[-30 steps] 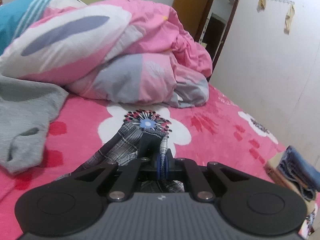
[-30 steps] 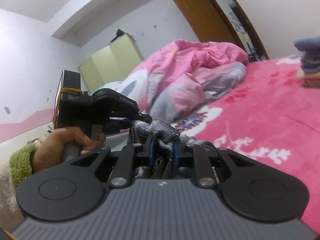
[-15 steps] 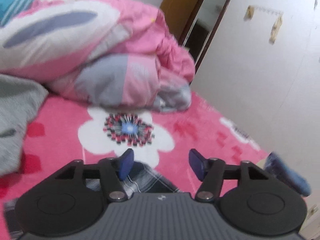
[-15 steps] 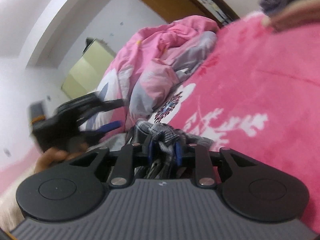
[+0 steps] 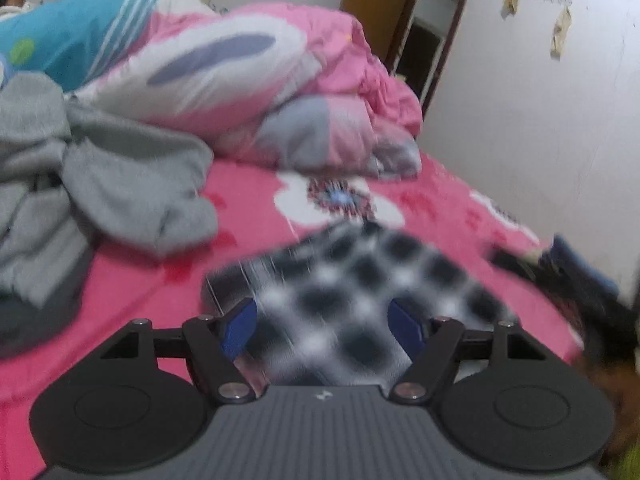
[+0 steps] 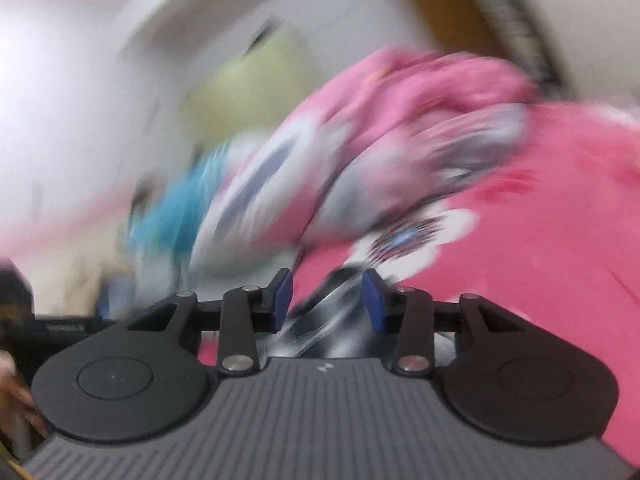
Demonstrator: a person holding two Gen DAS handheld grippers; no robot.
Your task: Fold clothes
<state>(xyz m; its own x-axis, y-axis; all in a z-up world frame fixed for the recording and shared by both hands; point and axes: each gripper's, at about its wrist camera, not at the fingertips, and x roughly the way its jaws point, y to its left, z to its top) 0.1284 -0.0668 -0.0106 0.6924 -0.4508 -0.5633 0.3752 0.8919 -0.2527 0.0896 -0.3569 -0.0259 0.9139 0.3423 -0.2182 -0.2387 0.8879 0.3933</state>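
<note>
A black-and-white plaid garment (image 5: 360, 280) lies in a flat, blurred shape on the pink flowered bedcover (image 5: 152, 280). My left gripper (image 5: 322, 320) hovers over its near edge; its jaws are opening and stand wide, and the blue pads (image 5: 240, 320) touch nothing. In the heavily blurred right wrist view, my right gripper (image 6: 326, 300) has its jaws opening too. A bunch of the plaid garment (image 6: 320, 320) sits between its pads without being pinched, with a gap on the left side.
A grey sweatshirt (image 5: 100, 184) is heaped at the left of the bed. A pink and white quilt (image 5: 260, 80) is piled at the back. Folded blue clothes (image 5: 580, 264) sit by the white wall on the right. A brown door (image 5: 376, 4) stands behind.
My left gripper let go of the plaid garment, opened wide and pulled back from it. My right gripper's jaws have loosened around the bunched cloth while it swung fast, blurring its view.
</note>
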